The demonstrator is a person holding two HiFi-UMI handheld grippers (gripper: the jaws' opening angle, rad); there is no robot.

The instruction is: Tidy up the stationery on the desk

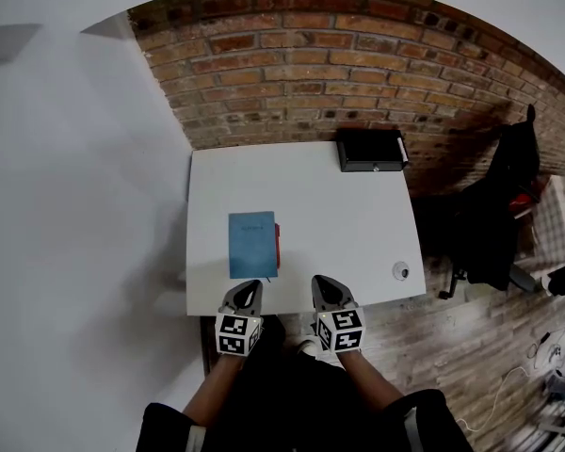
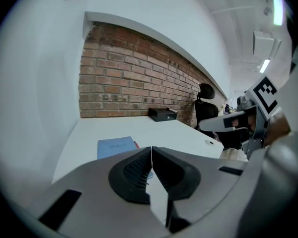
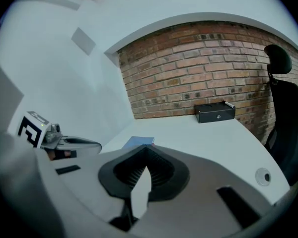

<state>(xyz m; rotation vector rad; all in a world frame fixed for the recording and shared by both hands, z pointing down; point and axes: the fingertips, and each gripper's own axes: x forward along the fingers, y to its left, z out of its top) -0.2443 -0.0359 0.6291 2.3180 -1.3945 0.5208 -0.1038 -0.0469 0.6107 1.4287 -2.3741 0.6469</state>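
A blue notebook (image 1: 251, 244) lies on the white desk (image 1: 339, 224), with a red thing (image 1: 277, 245) showing along its right edge. A black box (image 1: 370, 151) with a white pen-like thing on its right end stands at the desk's far edge against the brick wall. My left gripper (image 1: 246, 290) hovers at the desk's near edge, just below the notebook, shut and empty. To its right my right gripper (image 1: 326, 285) is also shut with nothing in it. The notebook (image 2: 115, 147) shows just beyond the left jaws and the box (image 3: 215, 112) far ahead.
A small round grommet (image 1: 400, 271) sits near the desk's right front corner. A white wall borders the desk's left side and a brick wall (image 1: 358, 55) its back. A black office chair (image 1: 499, 205) stands to the right of the desk.
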